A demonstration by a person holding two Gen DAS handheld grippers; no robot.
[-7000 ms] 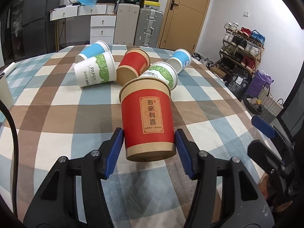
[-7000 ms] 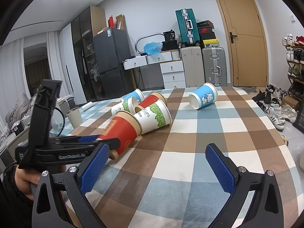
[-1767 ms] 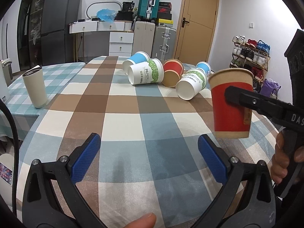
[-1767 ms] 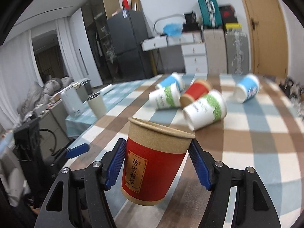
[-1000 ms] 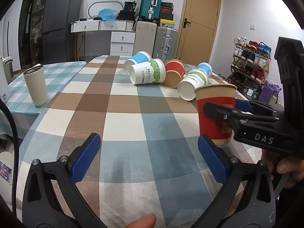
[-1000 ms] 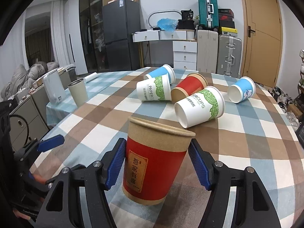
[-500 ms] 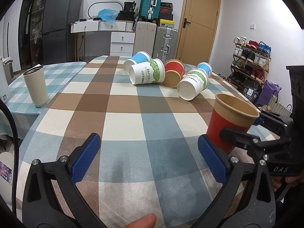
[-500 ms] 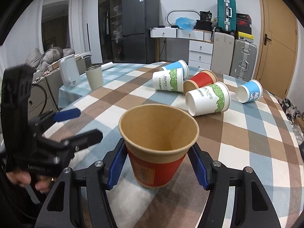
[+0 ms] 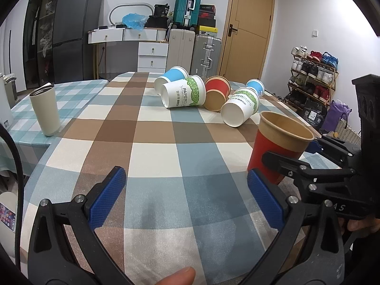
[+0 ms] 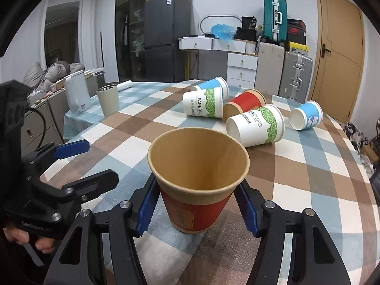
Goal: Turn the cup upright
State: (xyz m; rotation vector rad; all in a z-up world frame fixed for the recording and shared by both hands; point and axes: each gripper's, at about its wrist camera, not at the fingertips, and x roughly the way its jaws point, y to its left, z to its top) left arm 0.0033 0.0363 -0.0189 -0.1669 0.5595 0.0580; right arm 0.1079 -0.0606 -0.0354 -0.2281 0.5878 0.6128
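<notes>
**Red cup mouth-up on the checked cloth, right tongs around it**

Behind everything we have the room: a dark fridge (image 10: pixel 163 40), a wooden door (image 9: pixel 247 35) and suitcases (image 9: pixel 205 55) stacked along the far wall. Nearer in, we see the table (image 9: pixel 154 156) under its brown, blue and cream checked cloth filling both views.

Down to the tools now. Our left gripper (image 9: pixel 187 194) sits low over the cloth with its blue pads spread wide and only bare cloth between them. Our right gripper (image 10: pixel 197 207) reaches in level from the near edge, its blue pads close on either side of the red cup (image 10: pixel 198 180). We cannot tell from either view whether the pads press the wall or just flank it. In the left wrist view the right gripper's black frame crosses the cup's lower half, and the hand holding it is cut off at the frame's edge.

That red cup (image 9: pixel 279 152) has its mouth upward and its base down at the cloth, leaning slightly; the base is partly hidden by the frame, so we cannot say if it sits flat.

Farther back, five fallen cups (image 9: pixel 182 95) lie in a cluster on their sides: two white-and-green, one red, two blue. A beige tumbler (image 9: pixel 45 110) stands upright off to the left on a neighbouring blue-checked surface. Smallest of all, a fingertip (image 9: pixel 178 276) pokes in at the bottom of the left view.
</notes>
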